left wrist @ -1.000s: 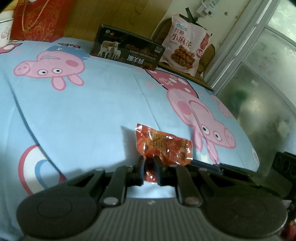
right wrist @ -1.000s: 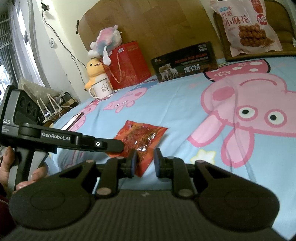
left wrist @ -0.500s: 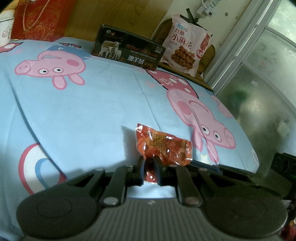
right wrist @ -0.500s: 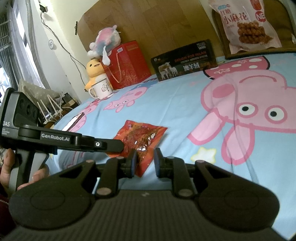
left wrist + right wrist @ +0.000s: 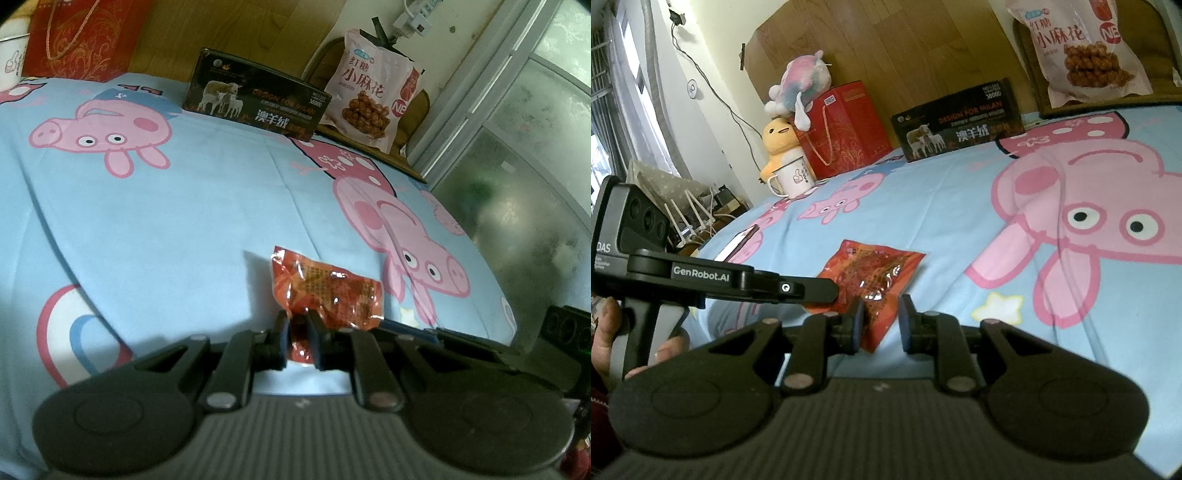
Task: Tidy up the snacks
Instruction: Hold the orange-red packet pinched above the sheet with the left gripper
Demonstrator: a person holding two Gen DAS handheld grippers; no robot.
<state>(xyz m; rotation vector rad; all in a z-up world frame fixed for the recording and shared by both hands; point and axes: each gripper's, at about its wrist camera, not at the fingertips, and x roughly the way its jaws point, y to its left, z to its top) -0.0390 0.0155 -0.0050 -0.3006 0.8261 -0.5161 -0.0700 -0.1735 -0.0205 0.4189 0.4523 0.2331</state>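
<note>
Pinching crinkly red foil packet (image 5: 325,291), left tool (image 5: 298,341), on soft bedsheet (image 5: 166,221).

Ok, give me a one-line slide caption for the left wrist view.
Left claw pinching one end of a red snack packet on the pig-print bedsheet.

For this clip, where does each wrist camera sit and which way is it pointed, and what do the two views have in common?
Left wrist: rides on the left gripper, looking along its fingers across the bed toward the dark box and the pink snack bag; the fingers pinch the red snack packet.
Right wrist: rides on the right gripper, facing the headboard and the white mug; the fingers straddle the packet's corner, with the left gripper's body and the person's hand at left.
Shared: packet, box, pink bag, blue bedsheet.
</note>
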